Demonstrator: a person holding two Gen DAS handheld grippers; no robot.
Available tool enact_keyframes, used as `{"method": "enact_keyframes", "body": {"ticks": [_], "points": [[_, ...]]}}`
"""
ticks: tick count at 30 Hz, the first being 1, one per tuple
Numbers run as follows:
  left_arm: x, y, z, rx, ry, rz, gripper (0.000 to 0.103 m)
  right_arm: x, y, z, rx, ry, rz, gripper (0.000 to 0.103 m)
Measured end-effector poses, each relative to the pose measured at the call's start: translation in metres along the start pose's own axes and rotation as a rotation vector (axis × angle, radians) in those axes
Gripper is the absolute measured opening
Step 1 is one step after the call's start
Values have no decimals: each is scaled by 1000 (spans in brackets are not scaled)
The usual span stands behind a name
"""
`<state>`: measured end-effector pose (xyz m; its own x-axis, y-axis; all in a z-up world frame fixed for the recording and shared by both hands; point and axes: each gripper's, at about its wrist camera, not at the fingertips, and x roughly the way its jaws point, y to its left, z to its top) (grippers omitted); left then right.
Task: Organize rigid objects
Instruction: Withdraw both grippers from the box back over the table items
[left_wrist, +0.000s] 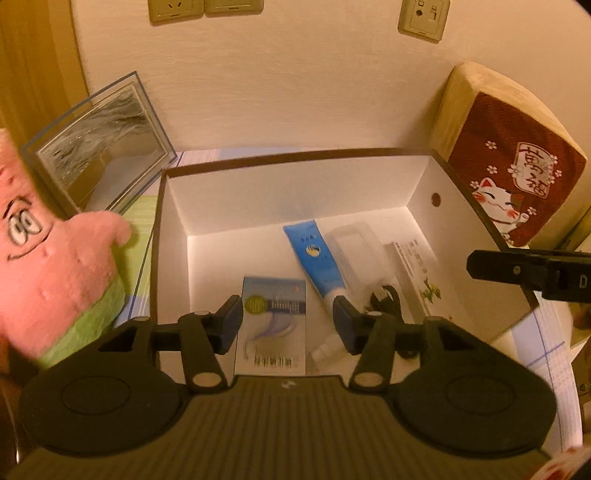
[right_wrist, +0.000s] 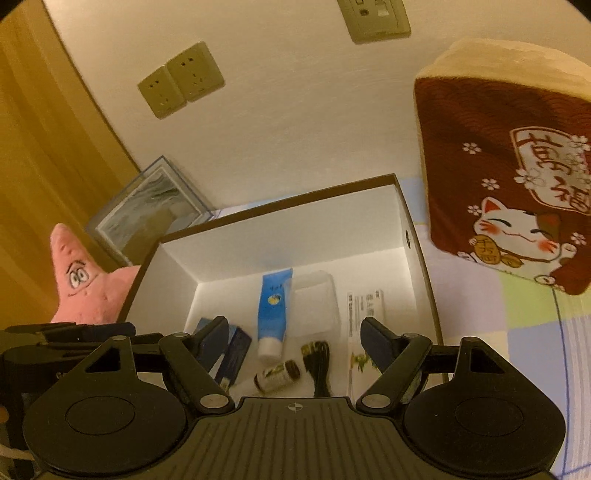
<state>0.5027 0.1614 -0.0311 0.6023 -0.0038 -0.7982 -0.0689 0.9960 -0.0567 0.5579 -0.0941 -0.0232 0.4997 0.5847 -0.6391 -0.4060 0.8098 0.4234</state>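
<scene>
A white box with a brown rim (left_wrist: 295, 155) (right_wrist: 288, 201) stands open against the wall. Lying on its floor are a blue tube (left_wrist: 314, 258) (right_wrist: 273, 314), a clear plastic case (left_wrist: 356, 251) (right_wrist: 314, 302), a long white carton (left_wrist: 417, 273) (right_wrist: 365, 317), a blue packet (left_wrist: 273, 325) (right_wrist: 234, 354), a small brown bottle (right_wrist: 277, 376) and a black cable (right_wrist: 317, 365). My left gripper (left_wrist: 288, 321) hovers open above the packet, holding nothing. My right gripper (right_wrist: 295, 334) hangs open over the box's near side, also with nothing in it.
A pink star plush (left_wrist: 55, 266) (right_wrist: 85, 291) leans by the box's left side, with a clear framed picture (left_wrist: 99, 155) behind it. A red-brown cushion with a lucky cat (left_wrist: 517, 177) (right_wrist: 517, 184) stands to the right. A checked cloth (right_wrist: 535, 314) covers the surface.
</scene>
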Motion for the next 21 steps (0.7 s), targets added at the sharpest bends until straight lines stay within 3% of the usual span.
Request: {"method": "enact_keyframes", "body": {"ticks": [11, 21], "points": [[-55, -6, -30, -21, -40, -8, 53, -48, 14, -28, 2, -31, -9, 78], [-94, -9, -70, -41, -44, -16, 53, -75, 21, -67, 1, -5, -25, 78]]}}
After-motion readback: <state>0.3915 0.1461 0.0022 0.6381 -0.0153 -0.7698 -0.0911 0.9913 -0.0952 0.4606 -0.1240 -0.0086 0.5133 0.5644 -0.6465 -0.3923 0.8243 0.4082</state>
